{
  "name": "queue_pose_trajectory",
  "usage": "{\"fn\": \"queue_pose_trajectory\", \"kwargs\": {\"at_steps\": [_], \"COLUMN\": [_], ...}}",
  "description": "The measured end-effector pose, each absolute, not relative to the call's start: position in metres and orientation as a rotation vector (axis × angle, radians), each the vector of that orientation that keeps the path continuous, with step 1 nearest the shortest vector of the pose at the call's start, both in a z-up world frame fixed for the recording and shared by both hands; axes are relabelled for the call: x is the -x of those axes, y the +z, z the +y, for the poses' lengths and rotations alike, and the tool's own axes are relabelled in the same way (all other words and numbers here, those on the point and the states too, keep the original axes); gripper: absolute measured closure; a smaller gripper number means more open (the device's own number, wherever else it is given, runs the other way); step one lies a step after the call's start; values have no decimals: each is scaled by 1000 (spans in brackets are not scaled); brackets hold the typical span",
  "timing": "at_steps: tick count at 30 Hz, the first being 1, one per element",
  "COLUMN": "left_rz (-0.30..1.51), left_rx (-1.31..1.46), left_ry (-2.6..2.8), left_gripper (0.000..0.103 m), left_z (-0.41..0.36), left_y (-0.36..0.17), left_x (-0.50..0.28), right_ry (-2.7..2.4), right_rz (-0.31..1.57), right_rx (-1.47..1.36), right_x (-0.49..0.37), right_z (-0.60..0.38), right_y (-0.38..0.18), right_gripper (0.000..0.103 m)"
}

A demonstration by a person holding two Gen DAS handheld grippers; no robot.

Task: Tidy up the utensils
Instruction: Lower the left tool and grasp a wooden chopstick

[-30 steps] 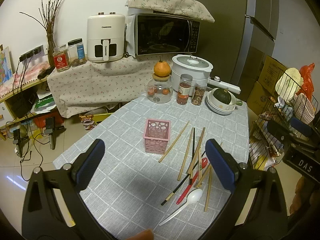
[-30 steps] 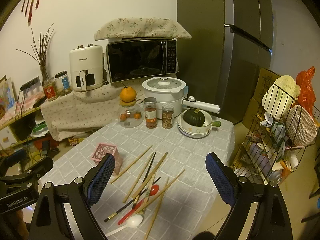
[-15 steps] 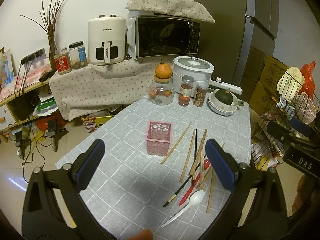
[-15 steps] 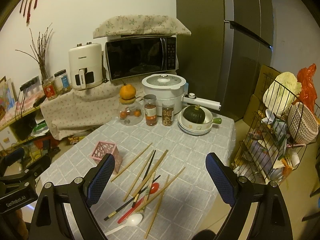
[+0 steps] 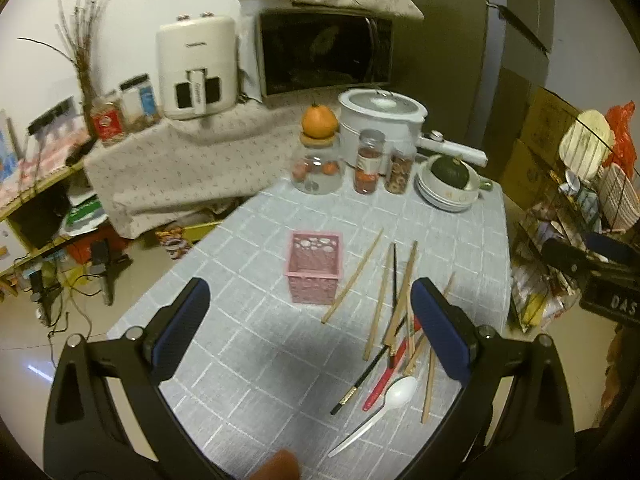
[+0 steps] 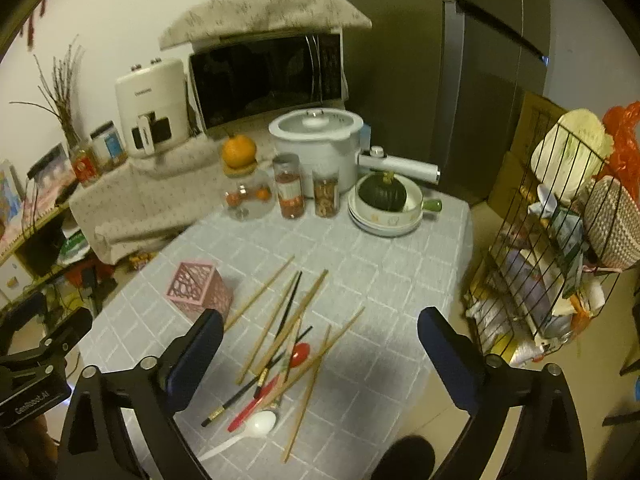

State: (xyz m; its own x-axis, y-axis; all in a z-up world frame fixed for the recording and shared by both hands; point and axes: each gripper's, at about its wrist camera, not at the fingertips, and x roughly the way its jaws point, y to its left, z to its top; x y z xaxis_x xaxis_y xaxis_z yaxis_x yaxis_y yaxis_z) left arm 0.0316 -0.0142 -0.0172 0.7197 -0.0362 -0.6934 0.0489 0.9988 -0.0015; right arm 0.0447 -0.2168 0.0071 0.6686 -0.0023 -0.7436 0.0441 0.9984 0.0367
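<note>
A pink lattice utensil holder [image 5: 315, 266] stands upright on the grey checked tablecloth [image 5: 248, 360]; it also shows in the right wrist view [image 6: 200, 289]. To its right lie several wooden chopsticks [image 5: 400, 288], a black chopstick [image 5: 362, 380], a red spoon [image 5: 384, 380] and a white plastic spoon [image 5: 376, 408]. In the right wrist view the chopsticks [image 6: 288, 328], red spoon [image 6: 280, 380] and white spoon [image 6: 244, 434] lie between the fingers. My left gripper [image 5: 308, 332] is open and empty above the table's near part. My right gripper [image 6: 320, 356] is open and empty above the pile.
At the table's far end stand a glass jar with an orange on top [image 5: 318, 160], two spice jars [image 5: 366, 166], a white pot [image 5: 380, 120] and stacked bowls holding a dark squash [image 5: 450, 184]. A wire rack [image 6: 560, 248] stands right of the table.
Both grippers have moved forward and lower toward the table; the utensils and holder appear larger. Nothing on the table has moved. Both grippers stay open.
</note>
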Motion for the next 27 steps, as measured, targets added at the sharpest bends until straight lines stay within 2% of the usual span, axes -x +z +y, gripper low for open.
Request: {"fn": "queue_pose_trajectory", "kwargs": {"at_steps": [4, 17, 22, 27], "left_rz": [883, 1135, 1190, 1261], "left_rx": [-41, -42, -70, -74], "left_ry": [-118, -317, -361, -403], "left_gripper": [3, 4, 23, 62], "left_z": [-25, -87, -119, -148], "left_y": [-36, -92, -116, -158], "left_x": [-52, -125, -167, -215], "right_ry": [-20, -113, -147, -155], "right_rz": [920, 1212, 1295, 1372], "right_rx": [-50, -129, -180, -222], "right_x": [-66, -112, -122, -128], "right_z": [-226, -295, -317, -328], "right_y": [-9, -97, -131, -159], "right_gripper": [0, 0, 0, 0]}}
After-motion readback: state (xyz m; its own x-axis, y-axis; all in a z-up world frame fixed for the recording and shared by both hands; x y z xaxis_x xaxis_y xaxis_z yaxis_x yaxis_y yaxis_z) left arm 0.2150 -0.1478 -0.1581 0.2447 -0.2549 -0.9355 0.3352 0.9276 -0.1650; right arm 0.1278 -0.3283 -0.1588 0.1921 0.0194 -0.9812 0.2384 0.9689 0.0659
